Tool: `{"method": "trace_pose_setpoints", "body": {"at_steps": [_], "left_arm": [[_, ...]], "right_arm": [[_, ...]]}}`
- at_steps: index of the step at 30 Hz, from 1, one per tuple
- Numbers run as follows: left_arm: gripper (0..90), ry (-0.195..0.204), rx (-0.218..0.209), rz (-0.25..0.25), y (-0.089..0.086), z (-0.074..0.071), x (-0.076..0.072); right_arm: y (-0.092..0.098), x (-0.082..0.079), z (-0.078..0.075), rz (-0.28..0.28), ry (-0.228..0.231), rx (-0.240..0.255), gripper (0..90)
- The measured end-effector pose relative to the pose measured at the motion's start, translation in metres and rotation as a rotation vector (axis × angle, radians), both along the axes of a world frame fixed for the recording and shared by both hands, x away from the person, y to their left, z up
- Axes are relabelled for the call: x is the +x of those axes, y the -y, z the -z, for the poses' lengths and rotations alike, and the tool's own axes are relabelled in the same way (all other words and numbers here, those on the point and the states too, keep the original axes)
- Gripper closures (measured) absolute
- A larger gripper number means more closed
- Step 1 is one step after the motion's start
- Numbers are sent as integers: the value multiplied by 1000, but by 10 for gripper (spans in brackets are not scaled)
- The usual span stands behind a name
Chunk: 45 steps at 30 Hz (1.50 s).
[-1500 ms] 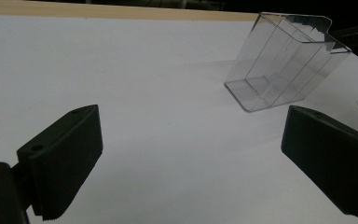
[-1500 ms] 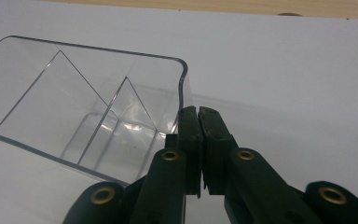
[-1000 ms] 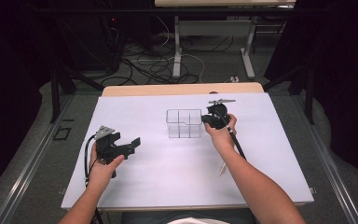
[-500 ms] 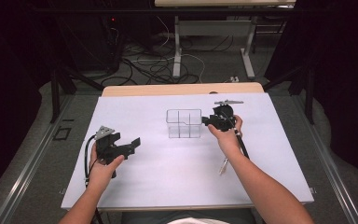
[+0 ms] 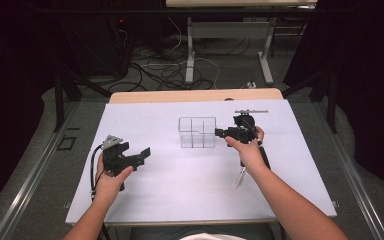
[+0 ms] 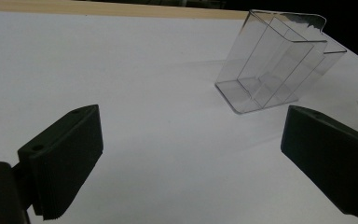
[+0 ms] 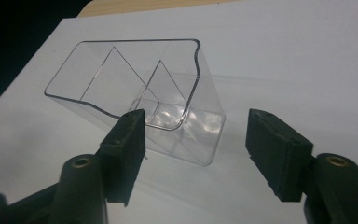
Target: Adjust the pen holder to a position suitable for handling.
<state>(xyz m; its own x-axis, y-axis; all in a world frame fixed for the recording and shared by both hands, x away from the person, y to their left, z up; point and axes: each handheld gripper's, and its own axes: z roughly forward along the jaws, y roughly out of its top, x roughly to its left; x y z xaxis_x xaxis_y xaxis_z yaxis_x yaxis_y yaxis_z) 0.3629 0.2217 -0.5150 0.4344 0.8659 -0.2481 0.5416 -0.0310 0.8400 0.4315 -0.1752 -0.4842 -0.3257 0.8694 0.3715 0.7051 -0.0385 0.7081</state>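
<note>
That clear plastic divided organizer box (image 7: 135, 98) sits just ahead of the right gripper (image 7: 196, 140), whose jaws have just been opening, nothing between them. Left gripper (image 6: 191, 154) gapes wide, empty. Box looks light, stiff, slippery, so I'd pinch a thin wall.

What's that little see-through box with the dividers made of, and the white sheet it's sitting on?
The see-through box looks like clear hard plastic, likely acrylic: the sheet shows straight through its thin, rigid walls, and its edges and floor catch glossy highlights. The white sheet looks matte, perhaps paper or board: flat, even, with soft shadows and no glare. It lies over a light, wood-look tabletop.
</note>
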Motion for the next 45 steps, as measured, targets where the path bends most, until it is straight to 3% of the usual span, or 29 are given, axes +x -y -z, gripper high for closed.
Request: {"method": "trace_pose_setpoints", "body": {"at_steps": [4, 5, 8, 12, 13, 15, 16, 19, 21, 25, 31, 34, 38, 39, 42, 45], "left_arm": [[55, -4, 1, 2, 0, 0, 0], [55, -4, 1, 3, 0, 0, 0], [55, -3, 0, 3, 0, 0, 0], [55, -6, 0, 3, 0, 0, 0], [56, -6, 0, 4, 1, 0, 0], [56, -5, 2, 5, 1, 0, 0], [57, -5, 3, 5, 1, 0, 0], [59, -6, 6, 7, 1, 0, 0], [60, -5, 5, 7, 1, 0, 0], [61, -8, 7, 6, 1, 1, 0], [61, -8, 4, 7, 2, 1, 0], [62, -9, 4, 7, 2, 1, 0], [62, -11, 3, 10, 2, 1, 0], [62, -11, 3, 10, 2, 1, 0], [62, -11, 4, 12, 2, 1, 0], [62, -12, 4, 10, 2, 1, 0]], "right_arm": [[6, -2, 1, 26, -47, 59, 297], [8, -3, 1, 57, -63, 79, 267], [14, -7, 3, 63, -65, 56, 219], [22, -10, 5, 68, -84, 72, 195], [27, -13, 6, 70, -115, 88, 166], [28, -14, 5, 75, -131, 97, 163], [30, -15, 4, 83, -167, 93, 156], [36, -19, 5, 99, -202, 41, 183], [39, -25, 8, 153, -205, 15, 242], [42, -29, 10, 168, -230, 0, 287], [48, -37, 18, 249, -238, 23, 421], [51, -39, 22, 294, -219, 55, 441], [56, -41, 28, 291, -231, 77, 452], [55, -41, 28, 307, -250, 99, 454], [58, -41, 30, 283, -264, 138, 459], [60, -42, 29, 266, -261, 127, 428]]}}
